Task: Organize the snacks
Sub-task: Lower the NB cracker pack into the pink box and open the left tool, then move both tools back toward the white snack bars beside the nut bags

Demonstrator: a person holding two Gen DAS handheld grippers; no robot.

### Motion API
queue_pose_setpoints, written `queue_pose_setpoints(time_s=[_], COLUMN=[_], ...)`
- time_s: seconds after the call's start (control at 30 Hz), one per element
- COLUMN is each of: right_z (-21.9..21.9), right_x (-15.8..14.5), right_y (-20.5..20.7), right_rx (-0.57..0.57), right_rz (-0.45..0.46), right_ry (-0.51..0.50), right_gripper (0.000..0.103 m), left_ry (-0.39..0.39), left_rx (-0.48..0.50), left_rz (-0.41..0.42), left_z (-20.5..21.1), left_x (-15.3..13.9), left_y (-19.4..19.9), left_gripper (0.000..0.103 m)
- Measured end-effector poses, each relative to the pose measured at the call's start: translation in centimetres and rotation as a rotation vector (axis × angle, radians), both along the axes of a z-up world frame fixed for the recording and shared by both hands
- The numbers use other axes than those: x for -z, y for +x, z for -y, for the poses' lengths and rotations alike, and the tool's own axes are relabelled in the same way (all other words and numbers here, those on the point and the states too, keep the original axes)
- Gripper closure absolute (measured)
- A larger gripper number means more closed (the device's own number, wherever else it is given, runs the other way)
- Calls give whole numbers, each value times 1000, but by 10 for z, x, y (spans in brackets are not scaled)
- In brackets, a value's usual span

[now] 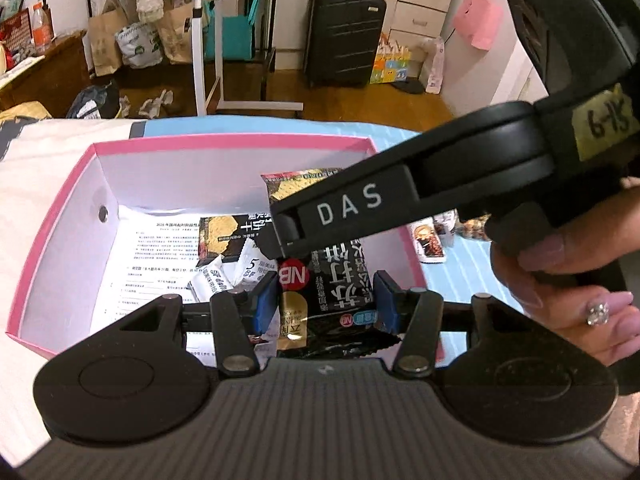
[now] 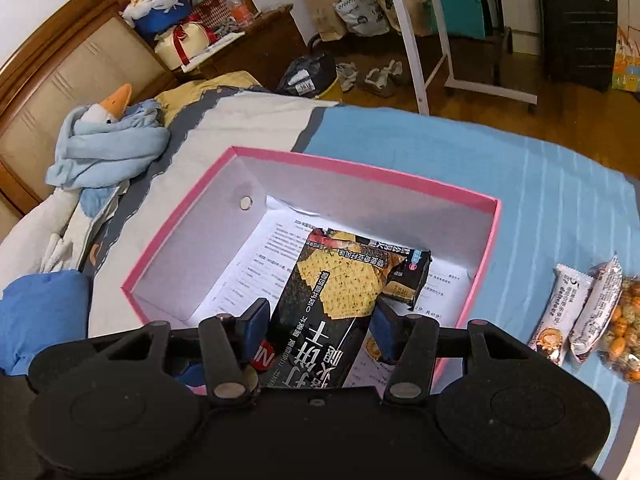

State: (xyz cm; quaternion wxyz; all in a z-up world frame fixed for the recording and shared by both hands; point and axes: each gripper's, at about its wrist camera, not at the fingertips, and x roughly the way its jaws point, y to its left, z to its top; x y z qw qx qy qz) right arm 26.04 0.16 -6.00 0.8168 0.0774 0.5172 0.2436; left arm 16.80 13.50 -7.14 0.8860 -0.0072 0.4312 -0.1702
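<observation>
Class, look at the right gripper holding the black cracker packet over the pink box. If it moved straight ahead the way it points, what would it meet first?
Probably the second black cracker packet lying in the pink box, just beyond the held black cracker packet in the right gripper. Depth is unclear; it might pass over it and reach the far wall.

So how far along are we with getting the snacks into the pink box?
Partly done. Small white wrapped snacks and a black cracker packet already lie in the pink cardboard box. In hand: the left gripper and right gripper each grip a black cracker packet above the box. Left: a white snack bar and an orange nut bag on the blue sheet.
</observation>
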Motion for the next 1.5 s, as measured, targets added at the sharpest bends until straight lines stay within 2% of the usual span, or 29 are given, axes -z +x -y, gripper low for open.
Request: queue_pose_setpoints(time_s=[0.13,0.27,0.5,0.77,1.03,1.17,1.33,1.5], right_z=[-4,-6,15,91,191,237,276,279], right_x=[13,16,-9,-66,-100,-100,-82,-64], right_y=[4,3,-10,-53,-113,-133,-142,-132], right_rx=[12,5,-47,-92,-79,-47,-2,9], right_rz=[-26,6,63,164,251,264,239,210], right_ry=[-14,-69,-102,-143,-259,-293,-294,-254], right_gripper=[41,41,41,41,41,40,40,40], left_ry=[50,96,44,7,-10,-3,23,15], left_rx=[-14,-38,-102,-77,44,102,139,146], left_rz=[7,16,27,72,81,86,76,46], left_z=[3,2,-12,8,67,99,128,146], left_x=[4,5,-4,-38,-73,-77,-64,-44], left_y=[4,2,-3,-34,-61,-67,-63,-47], left_gripper=[49,47,47,44,40,39,38,39])
